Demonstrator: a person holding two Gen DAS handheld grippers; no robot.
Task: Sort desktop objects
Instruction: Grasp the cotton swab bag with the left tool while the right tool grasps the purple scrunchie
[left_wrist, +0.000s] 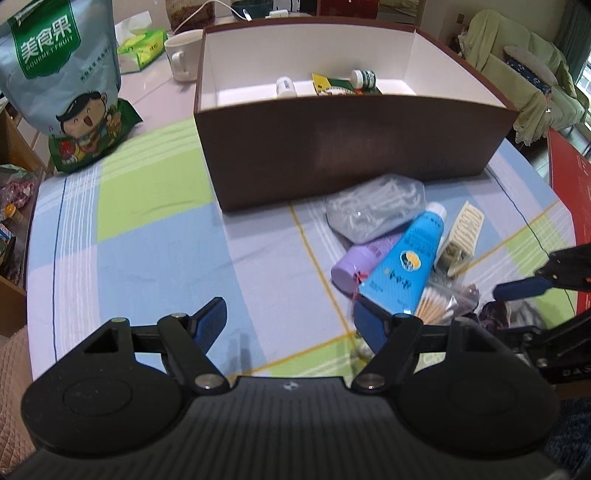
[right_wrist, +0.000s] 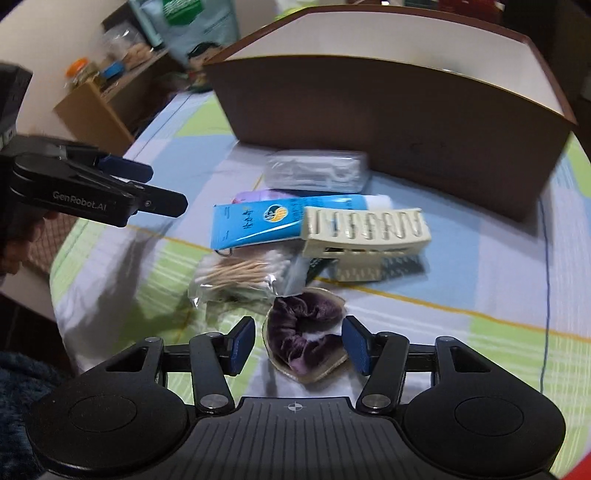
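Checked cloth covers surface (left_wrist: 147, 236). Brown box (left_wrist: 347, 155) at far edge has approx 3 things inside. Pile w/ blue tube (left_wrist: 402, 258) still waits near it. Left claw (left_wrist: 288, 325) wide, empty. Right claw (right_wrist: 299, 343) wide around purple scrunchie (right_wrist: 306, 332).

Brown open box (left_wrist: 354, 147) holding bottles, before it a blue tube (right_wrist: 280, 219) lying across a purple bottle (left_wrist: 354, 266), cream hair claw (right_wrist: 364, 230), bagged cotton swabs (right_wrist: 240, 275), purple scrunchie (right_wrist: 306, 332)

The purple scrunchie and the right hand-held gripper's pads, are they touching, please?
Apart. In the right wrist view, the open pads flank the purple scrunchie, with cloth visible in each gap.
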